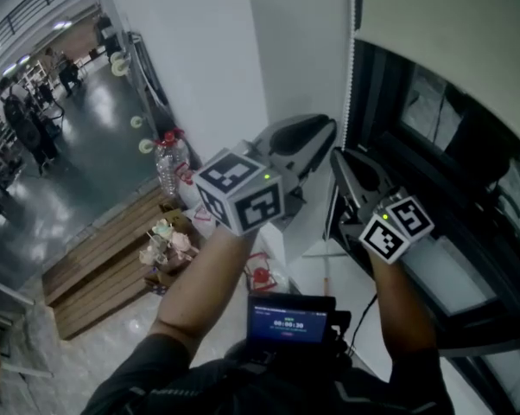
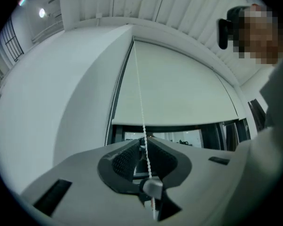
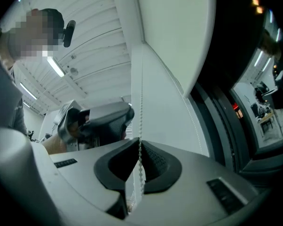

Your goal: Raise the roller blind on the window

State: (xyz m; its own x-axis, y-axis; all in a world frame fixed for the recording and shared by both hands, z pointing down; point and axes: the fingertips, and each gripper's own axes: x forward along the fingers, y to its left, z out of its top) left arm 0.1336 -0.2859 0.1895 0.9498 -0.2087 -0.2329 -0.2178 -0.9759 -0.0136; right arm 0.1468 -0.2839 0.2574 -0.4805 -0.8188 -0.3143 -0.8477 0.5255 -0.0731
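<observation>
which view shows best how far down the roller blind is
The left gripper view: the roller blind faces the camera whole, its bottom edge clear above the uncovered window glass. The head view catches only a lower corner of it at upper right. The right gripper view shows a slanted strip of it from the side.

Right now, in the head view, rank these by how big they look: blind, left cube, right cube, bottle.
1. blind
2. left cube, which may only look bigger than the right because it is nearer the camera
3. right cube
4. bottle
</observation>
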